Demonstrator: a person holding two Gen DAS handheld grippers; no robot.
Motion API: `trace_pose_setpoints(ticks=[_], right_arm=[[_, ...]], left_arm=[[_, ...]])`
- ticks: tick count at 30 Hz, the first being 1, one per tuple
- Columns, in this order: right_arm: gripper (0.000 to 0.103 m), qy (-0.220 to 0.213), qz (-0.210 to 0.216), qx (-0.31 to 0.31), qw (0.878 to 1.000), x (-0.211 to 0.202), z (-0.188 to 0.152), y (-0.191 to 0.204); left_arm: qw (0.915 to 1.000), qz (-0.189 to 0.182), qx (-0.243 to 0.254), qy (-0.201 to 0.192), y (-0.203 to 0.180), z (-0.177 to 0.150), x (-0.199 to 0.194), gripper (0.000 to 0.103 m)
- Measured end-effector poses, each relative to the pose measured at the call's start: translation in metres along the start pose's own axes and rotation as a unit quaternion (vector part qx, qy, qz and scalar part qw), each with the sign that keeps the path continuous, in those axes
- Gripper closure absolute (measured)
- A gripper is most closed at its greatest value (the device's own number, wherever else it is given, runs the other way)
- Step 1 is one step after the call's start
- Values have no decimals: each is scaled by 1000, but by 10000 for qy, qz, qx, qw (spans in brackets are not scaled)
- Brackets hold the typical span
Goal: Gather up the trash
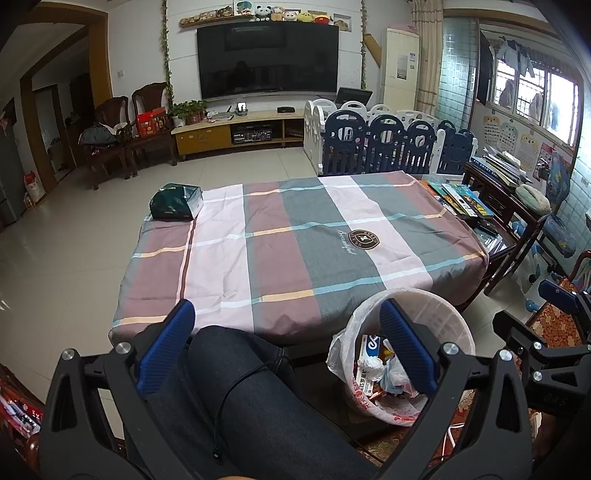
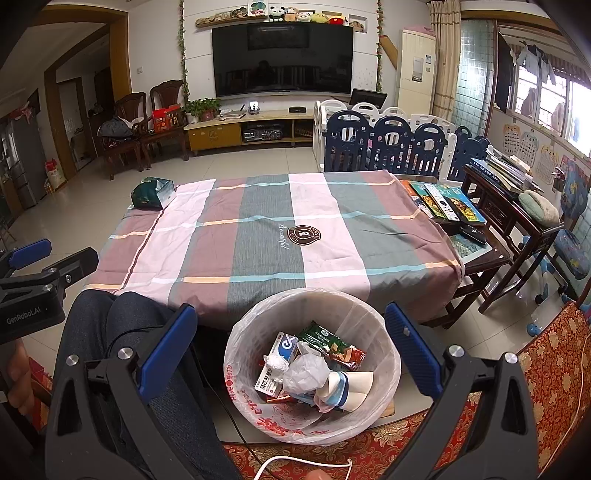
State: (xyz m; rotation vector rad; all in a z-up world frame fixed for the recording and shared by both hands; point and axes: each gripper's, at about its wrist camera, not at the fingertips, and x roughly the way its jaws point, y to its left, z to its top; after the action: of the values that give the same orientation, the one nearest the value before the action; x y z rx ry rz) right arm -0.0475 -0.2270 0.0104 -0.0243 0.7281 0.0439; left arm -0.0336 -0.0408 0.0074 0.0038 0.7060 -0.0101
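Now both my claws, left claw (image 1: 288,347) and right claw (image 2: 291,350), gape empty; the trash (image 2: 314,365) fills the bin (image 2: 384,332) beside the counter (image 2: 258,240). Reaching carelessly, I'd likely tip it.

Ahead of me the desk wears a plaid cloth (image 2: 258,236) in pink, grey and mauve, with a dark green tissue box (image 2: 152,193) on its far left corner and a row of picture books (image 2: 439,201) past its right edge. Beyond it I see a big dark television (image 2: 282,59) above a low yellow cabinet (image 2: 251,131), plush toys (image 2: 299,14) on the shelf over it, two wooden armchairs (image 2: 147,122) at left, and a blue-and-white playpen fence (image 2: 391,144) at right.
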Motion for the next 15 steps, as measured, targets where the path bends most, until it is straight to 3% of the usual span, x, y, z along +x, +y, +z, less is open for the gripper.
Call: trace_pose_setpoints(ticks=[15], right_arm=[[4, 68, 19, 8, 10000, 5, -7, 4]], left_arm=[[10000, 59, -1, 69, 1, 0, 6, 3]])
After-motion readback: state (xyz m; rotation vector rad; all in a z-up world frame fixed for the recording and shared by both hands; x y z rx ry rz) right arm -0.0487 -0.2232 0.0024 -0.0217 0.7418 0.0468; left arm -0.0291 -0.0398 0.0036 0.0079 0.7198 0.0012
